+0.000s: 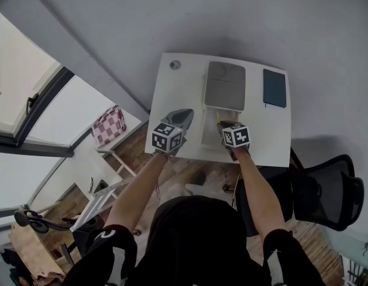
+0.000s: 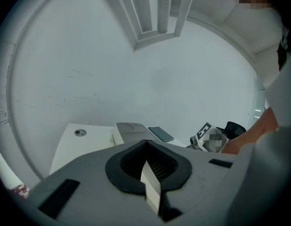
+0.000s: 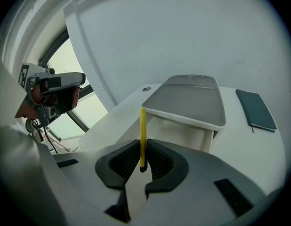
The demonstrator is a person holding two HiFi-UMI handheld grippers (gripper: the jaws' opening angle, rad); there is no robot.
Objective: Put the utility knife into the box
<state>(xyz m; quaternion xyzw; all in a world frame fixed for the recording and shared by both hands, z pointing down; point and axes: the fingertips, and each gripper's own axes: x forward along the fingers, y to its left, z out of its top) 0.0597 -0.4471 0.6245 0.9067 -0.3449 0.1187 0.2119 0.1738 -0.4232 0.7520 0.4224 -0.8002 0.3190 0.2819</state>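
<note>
A white box (image 1: 211, 137) stands open on the white table (image 1: 172, 94), its grey lid (image 1: 225, 87) tipped back. My right gripper (image 1: 224, 124) is shut on the yellow utility knife (image 3: 143, 131), which sticks up edge-on between the jaws, just short of the box (image 3: 183, 132) and its lid (image 3: 192, 100). A sliver of the knife (image 1: 217, 117) shows in the head view at the box's near end. My left gripper (image 1: 181, 118) hovers left of the box, its jaws (image 2: 146, 143) together with nothing between them. The box (image 2: 131, 132) lies ahead of it.
A dark notebook (image 1: 274, 88) lies right of the box, and shows as notebook (image 3: 256, 109). A round grommet (image 1: 175, 65) sits in the table's far left corner. A black office chair (image 1: 330, 189) stands at the right; a checkered stool (image 1: 109, 126) at the left.
</note>
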